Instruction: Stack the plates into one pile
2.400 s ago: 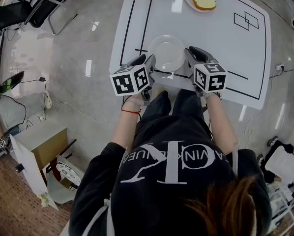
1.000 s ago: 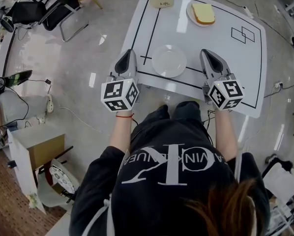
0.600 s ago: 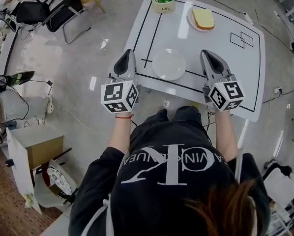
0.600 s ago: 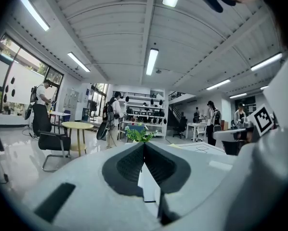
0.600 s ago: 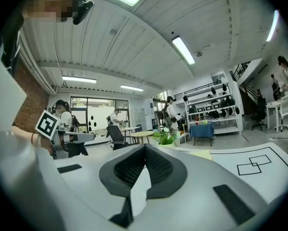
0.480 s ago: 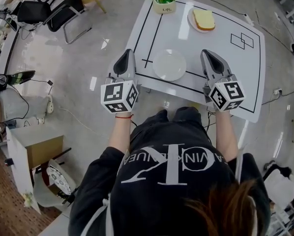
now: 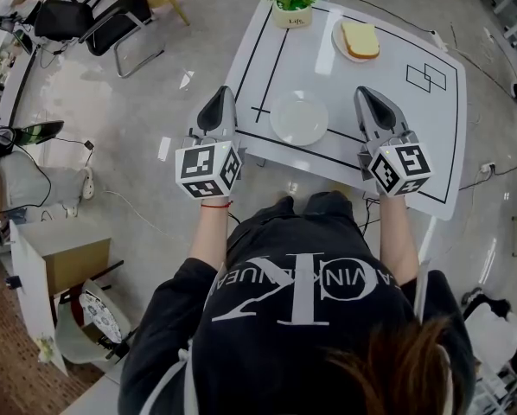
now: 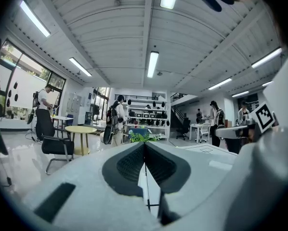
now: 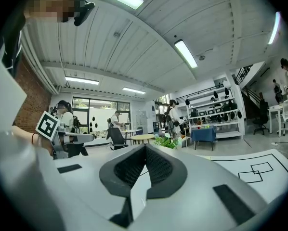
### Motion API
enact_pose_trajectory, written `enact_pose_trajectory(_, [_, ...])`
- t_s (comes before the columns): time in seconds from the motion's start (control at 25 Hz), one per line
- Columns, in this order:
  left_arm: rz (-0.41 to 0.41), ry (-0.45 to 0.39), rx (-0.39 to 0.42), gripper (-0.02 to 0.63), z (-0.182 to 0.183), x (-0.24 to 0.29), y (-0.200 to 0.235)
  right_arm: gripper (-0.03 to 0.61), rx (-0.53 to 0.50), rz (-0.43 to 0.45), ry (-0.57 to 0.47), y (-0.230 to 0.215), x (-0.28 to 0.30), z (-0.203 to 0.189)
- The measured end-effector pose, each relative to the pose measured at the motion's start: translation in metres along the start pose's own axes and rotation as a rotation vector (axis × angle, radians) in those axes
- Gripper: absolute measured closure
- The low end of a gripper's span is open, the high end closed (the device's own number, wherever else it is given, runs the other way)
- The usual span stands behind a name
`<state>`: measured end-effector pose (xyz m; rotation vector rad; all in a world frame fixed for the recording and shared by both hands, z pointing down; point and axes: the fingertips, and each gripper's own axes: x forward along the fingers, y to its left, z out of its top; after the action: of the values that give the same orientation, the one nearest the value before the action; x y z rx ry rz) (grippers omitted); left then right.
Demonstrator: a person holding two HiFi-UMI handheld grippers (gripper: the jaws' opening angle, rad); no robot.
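Note:
An empty white plate (image 7: 299,118) lies near the front of the white table (image 7: 414,128). A second white plate (image 7: 341,43), at the far side, carries a slice of toast (image 7: 360,38). My left gripper (image 7: 224,93) hangs shut over the table's left edge, left of the empty plate and apart from it. My right gripper (image 7: 363,93) hangs shut to the right of that plate, also apart. Both point level and hold nothing. In the left gripper view the jaws (image 8: 144,144) meet in a closed line, as do the jaws (image 9: 145,147) in the right gripper view.
A potted plant (image 7: 291,3) stands at the table's far edge. Black lines and a pair of overlapping squares (image 7: 424,78) mark the tabletop. Chairs (image 7: 94,20) stand on the floor to the left, a cabinet (image 7: 64,266) nearer me. Other people and tables fill the room beyond.
Both grippers have moved out from beside the empty plate, spread apart and lifted a little. The head view has pulled back from the table. Neither plate has moved.

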<state>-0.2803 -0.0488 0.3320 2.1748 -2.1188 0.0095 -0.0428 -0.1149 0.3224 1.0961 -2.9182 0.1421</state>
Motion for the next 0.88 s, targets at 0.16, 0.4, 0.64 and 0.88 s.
enact_pose_trajectory(0.16, [-0.001, 0.0, 0.003, 0.605, 0.0, 0.003, 0.0, 0.578, 0.0, 0.004, -0.001, 0.0, 0.003, 0.0])
enact_pose_trajectory(0.4, [0.001, 0.002, 0.003, 0.606, 0.0, 0.004, 0.004, 0.578, 0.0, 0.003, 0.004, 0.002, 0.006, -0.001])
enact_pose_trajectory(0.64, [0.001, 0.004, 0.002, 0.606, -0.001, 0.005, 0.006, 0.578, 0.011, 0.0, 0.001, 0.001, 0.008, -0.002])
enact_pose_trajectory(0.88, [0.004, 0.01, -0.001, 0.606, -0.004, 0.008, 0.009, 0.578, 0.021, 0.002, 0.0, 0.001, 0.012, -0.005])
